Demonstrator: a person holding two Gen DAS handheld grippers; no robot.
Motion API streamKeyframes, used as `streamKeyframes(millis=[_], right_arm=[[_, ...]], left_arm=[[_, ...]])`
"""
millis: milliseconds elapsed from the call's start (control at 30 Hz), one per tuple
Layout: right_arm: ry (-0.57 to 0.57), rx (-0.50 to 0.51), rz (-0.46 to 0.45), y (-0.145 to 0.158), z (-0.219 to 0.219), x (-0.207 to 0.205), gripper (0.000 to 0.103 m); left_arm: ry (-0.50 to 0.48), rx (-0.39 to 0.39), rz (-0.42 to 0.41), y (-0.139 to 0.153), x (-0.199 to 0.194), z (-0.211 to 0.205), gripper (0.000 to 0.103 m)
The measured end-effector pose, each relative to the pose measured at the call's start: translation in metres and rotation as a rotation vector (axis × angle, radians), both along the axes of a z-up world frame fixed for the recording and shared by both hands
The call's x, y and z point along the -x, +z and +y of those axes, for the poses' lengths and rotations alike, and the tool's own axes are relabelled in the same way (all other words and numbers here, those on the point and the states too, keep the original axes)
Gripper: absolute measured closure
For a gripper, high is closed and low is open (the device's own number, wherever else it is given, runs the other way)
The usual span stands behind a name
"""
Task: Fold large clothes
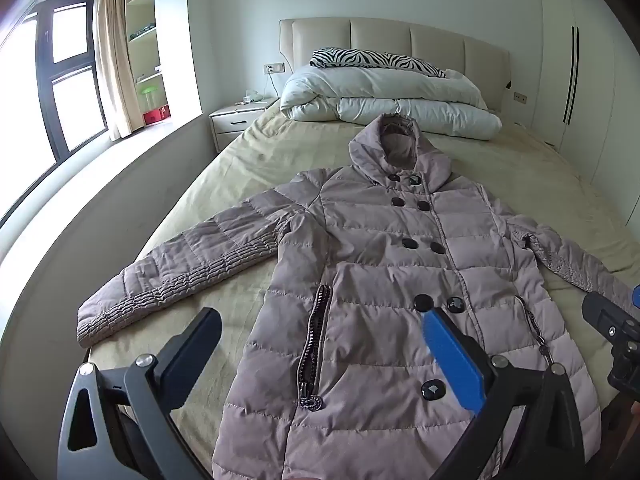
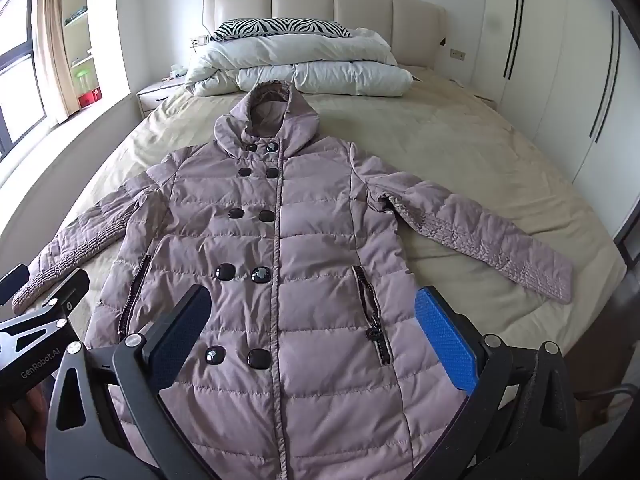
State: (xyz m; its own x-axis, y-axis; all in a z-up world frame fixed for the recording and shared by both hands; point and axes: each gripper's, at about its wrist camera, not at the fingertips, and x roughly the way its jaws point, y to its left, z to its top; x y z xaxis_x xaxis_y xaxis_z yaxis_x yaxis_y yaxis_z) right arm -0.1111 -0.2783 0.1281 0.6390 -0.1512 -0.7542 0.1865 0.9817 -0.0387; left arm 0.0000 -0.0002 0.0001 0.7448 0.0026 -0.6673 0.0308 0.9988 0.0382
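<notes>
Left wrist view: a mauve quilted coat [image 1: 392, 280] lies face up and buttoned on a bed [image 1: 224, 168], hood toward the headboard at twelve o'clock, hem toward the camera at six, both sleeves thrown out to either side. The left sleeve [image 1: 176, 268] reaches toward eight o'clock, its cuff near the mattress edge. The left gripper [image 1: 320, 360] hovers above the lower coat with its fingers spread wide, holding nothing and touching nothing. From the right wrist view the right gripper [image 2: 316, 332] is likewise wide open and empty over the hem, while the right sleeve [image 2: 484, 236] runs out toward three o'clock. A rolled white duvet [image 2: 304, 68] and a zebra-print pillow [image 2: 280, 28] sit at the head of the bed, well apart from the coat. The padded coat looks light but bulky and springy, with a smooth shell likely to slip between the pads; folds may puff back open. The cuffs, or the shoulder seams, appear the surest places to take hold, pinching through both layers of fabric.
</notes>
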Motion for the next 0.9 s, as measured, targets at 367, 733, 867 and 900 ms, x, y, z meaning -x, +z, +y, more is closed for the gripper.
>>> streamKeyframes(millis=[367,733,867,900], right_arm=[[-0.001,0.002,-0.003,0.0001,-0.0012,0.0005,0.000],[-0.002,0.003,-0.002,-0.0004,-0.0005,0.0009,0.000],[-0.001,0.004,-0.002,-0.0012,-0.0005,0.0007,0.000],[-0.001,0.004,-0.001,-0.0015,-0.0006,0.0004,0.000]], left_arm=[[-0.003,0.000,0.009,-0.0002,-0.0003,0.0002,0.000],[-0.003,-0.004,0.015,-0.0005,-0.0007,-0.0002,0.000],[-0.002,-0.003,0.017,-0.0003,-0.0007,-0.0001,0.000],[-0.002,-0.003,0.017,-0.0003,-0.0007,-0.0002,0.000]])
